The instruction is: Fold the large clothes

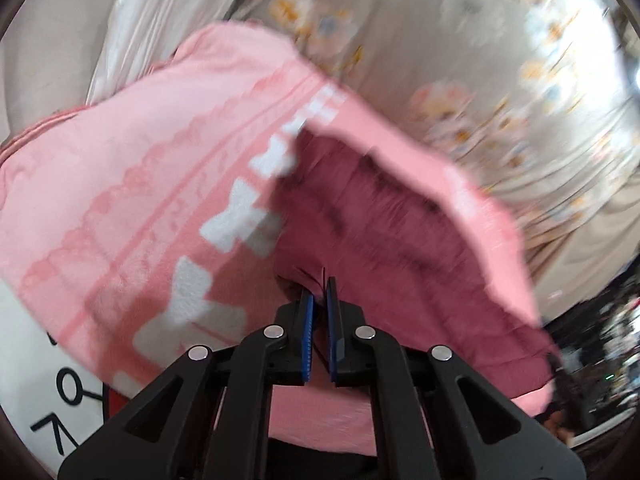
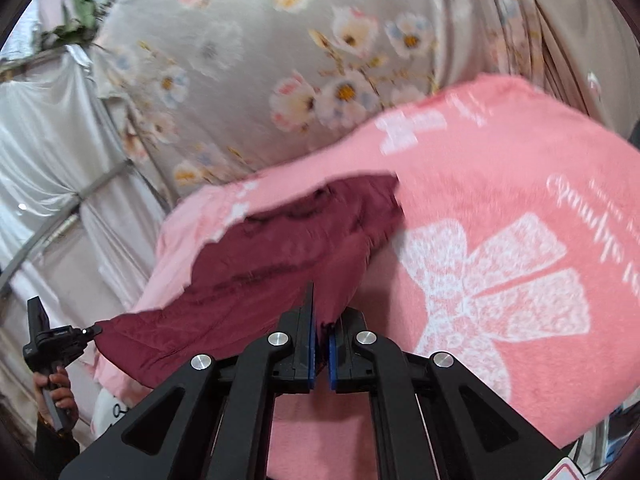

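- Maroon fabric, a quilted-looking garment [image 1: 384,240], is the thing you're holding; it's lifted off the pink blanket [image 1: 132,184] and stretched between your two grippers.
- Your left gripper [image 1: 319,300] is clenched on one edge of the maroon garment, blue pads [image 1: 307,328] nearly together with cloth and a loose thread pinched between them.
- Your right gripper [image 2: 321,334] is clamped on another edge of the same garment [image 2: 280,252], jaws almost fully closed with fabric caught at the tips.
- In the right wrist view your left gripper [image 2: 60,338] shows at far left, pinching the garment's corner, with your hand [image 2: 56,394] wrapped around its handle.
- The pink blanket [image 2: 500,208] has white bow prints and white script lettering; it lies under and behind the garment in both views.
- Beyond the blanket, a beige floral sheet [image 1: 460,60] covers the surface; same floral sheet [image 2: 280,60] fills the top of the right view.
- White draped cloth [image 2: 44,152] hangs at left in the right view.
- Both views are motion-blurred; garment type can't be made out beyond dark red and quilted.
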A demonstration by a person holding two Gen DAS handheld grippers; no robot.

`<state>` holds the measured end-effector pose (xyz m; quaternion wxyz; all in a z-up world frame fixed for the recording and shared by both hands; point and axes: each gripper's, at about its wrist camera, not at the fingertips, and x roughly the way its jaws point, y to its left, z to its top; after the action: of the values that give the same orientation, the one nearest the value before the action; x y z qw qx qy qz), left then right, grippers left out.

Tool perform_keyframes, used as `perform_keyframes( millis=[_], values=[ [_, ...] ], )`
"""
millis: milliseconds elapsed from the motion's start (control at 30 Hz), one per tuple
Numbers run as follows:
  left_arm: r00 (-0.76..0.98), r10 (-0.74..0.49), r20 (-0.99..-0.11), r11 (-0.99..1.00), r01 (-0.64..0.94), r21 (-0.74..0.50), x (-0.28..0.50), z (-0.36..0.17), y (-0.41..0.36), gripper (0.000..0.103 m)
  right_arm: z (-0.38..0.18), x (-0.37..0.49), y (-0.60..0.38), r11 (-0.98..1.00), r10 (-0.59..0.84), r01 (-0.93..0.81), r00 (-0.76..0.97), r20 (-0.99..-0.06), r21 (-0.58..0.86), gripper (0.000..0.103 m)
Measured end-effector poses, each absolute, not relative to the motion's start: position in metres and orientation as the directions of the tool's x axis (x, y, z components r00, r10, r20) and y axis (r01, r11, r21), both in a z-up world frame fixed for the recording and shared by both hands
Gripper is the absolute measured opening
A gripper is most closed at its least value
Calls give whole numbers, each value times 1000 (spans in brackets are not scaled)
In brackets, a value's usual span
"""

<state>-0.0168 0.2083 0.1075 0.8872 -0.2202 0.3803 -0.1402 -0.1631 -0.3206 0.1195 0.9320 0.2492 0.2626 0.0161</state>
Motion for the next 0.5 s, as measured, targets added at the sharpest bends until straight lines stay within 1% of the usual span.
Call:
perform_keyframes(
  millis=[133,233,267,333,367,433,467,500],
  values=[
    [767,-389,-511,869,121,-480,-30,159,214,2,163,-174,-329,867,143,68,915,-377,493,4],
    [826,-325,-460,905,132,-404,-14,186,208,1,181,-145,-344,850,123,72,936,-330,521,4],
    [842,-280,-462,927,111,-359,0,191,203,1,179,-134,-349,841,124,77,936,-330,536,4],
    [835,-271,-479,935,109,-338,34,190,195,1,168,-92,-360,828,127,100,925,-359,551,4],
    [814,-265,-517,939,95,-331,64,180,187,1,162,-76,-363,821,136,105,919,-371,561,4],
    [779,-222,-586,955,51,-294,92,169,176,0,152,-41,-364,805,154,126,899,-409,580,4],
    [752,-251,-609,948,65,-311,103,161,168,0,151,-33,-362,807,155,128,896,-416,576,4],
    [742,-280,-610,941,87,-326,104,159,165,1,152,-29,-358,818,148,127,895,-420,560,4]
  ],
)
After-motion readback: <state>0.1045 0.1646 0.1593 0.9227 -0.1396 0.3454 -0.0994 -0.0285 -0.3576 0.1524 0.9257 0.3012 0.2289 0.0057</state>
